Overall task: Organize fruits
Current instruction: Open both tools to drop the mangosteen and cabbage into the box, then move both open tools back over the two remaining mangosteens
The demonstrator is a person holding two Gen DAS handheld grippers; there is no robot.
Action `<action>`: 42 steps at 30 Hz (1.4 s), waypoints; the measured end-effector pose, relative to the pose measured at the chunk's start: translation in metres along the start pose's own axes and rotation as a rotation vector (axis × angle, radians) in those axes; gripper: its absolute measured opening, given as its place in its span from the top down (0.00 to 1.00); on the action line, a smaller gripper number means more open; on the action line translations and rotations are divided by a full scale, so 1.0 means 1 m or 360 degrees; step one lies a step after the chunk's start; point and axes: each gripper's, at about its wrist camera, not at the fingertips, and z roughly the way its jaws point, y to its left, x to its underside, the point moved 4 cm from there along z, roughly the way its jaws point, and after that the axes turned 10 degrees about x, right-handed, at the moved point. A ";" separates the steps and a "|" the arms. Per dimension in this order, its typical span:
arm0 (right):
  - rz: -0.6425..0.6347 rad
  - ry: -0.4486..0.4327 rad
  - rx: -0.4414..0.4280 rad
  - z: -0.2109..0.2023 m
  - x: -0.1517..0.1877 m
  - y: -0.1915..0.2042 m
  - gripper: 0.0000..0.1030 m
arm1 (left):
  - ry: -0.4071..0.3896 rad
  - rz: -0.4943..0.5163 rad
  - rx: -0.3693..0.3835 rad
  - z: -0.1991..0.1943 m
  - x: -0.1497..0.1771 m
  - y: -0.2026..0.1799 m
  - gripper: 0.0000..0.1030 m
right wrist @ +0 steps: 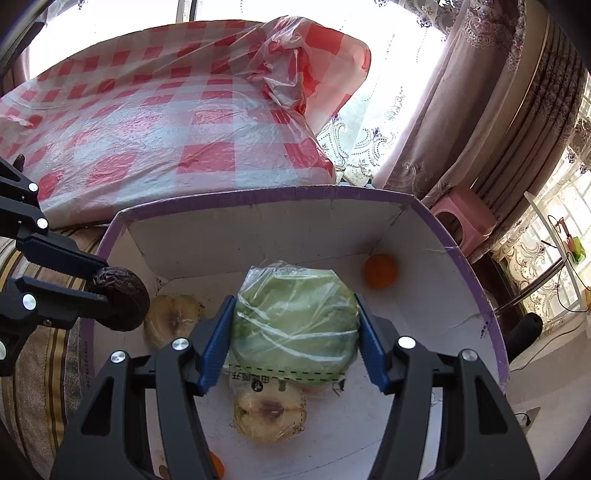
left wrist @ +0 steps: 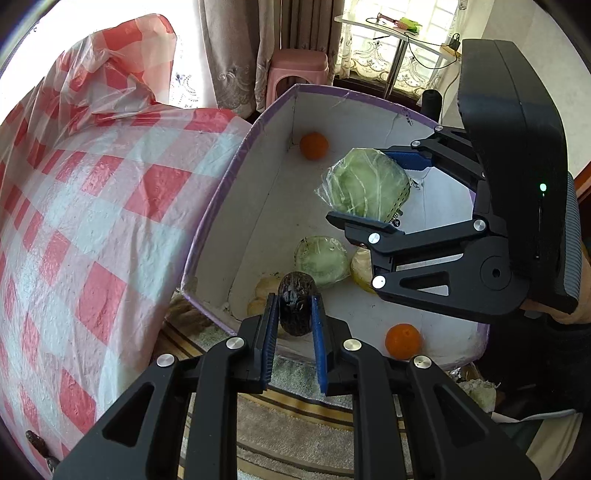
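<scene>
My left gripper (left wrist: pixel 294 314) is shut on a dark wrinkled fruit (left wrist: pixel 296 308), held over the near corner of a white cardboard box (left wrist: pixel 221 199) with a purple rim. The right gripper (right wrist: pixel 295 326) is shut on a film-wrapped green cabbage (right wrist: pixel 295 317), held above the middle of the box (right wrist: pixel 258 194). The right wrist view shows the left gripper (right wrist: pixel 107 282) with the dark fruit (right wrist: pixel 122 299) at the box's left wall. Inside the box lie two oranges (left wrist: pixel 314 146) (left wrist: pixel 403 340), another wrapped green half (left wrist: pixel 322 260) and two cut pale fruit halves (right wrist: pixel 271 413) (right wrist: pixel 173 319).
A table under a red-and-white checked plastic cloth (left wrist: pixel 92 206) stands right beside the box. The box rests on a striped rug (left wrist: pixel 288 417). A pink stool (left wrist: pixel 297 72) and curtains (right wrist: pixel 480 110) stand behind it. A white side table (left wrist: pixel 391 29) is by the window.
</scene>
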 end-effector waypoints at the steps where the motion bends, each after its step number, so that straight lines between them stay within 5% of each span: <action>1: 0.0000 0.0008 0.0001 0.001 0.001 0.000 0.40 | 0.0007 -0.0002 0.0012 0.002 -0.001 -0.001 0.85; 10: 0.0011 0.0024 0.0013 0.005 0.001 -0.001 0.36 | 0.0010 -0.0081 0.0073 0.009 -0.002 0.002 0.84; 14: 0.0019 0.0008 0.0043 0.004 -0.002 -0.002 0.25 | -0.0037 -0.0076 0.0056 -0.001 0.000 0.004 0.53; 17: 0.0018 0.0010 0.0042 0.004 -0.002 -0.002 0.25 | -0.0078 -0.0078 0.0036 -0.012 0.001 0.007 0.51; 20: 0.0036 -0.0013 0.0038 0.000 -0.003 -0.002 0.21 | -0.0138 -0.0081 -0.0018 -0.027 0.003 0.012 0.35; 27: 0.0085 -0.0113 -0.0022 -0.019 -0.016 0.005 0.08 | -0.0307 -0.0126 -0.0140 -0.073 0.015 0.027 0.18; 42: 0.0035 -0.0217 -0.0357 -0.058 -0.046 0.089 0.02 | -0.0649 -0.0481 -0.0768 -0.192 0.130 0.104 0.16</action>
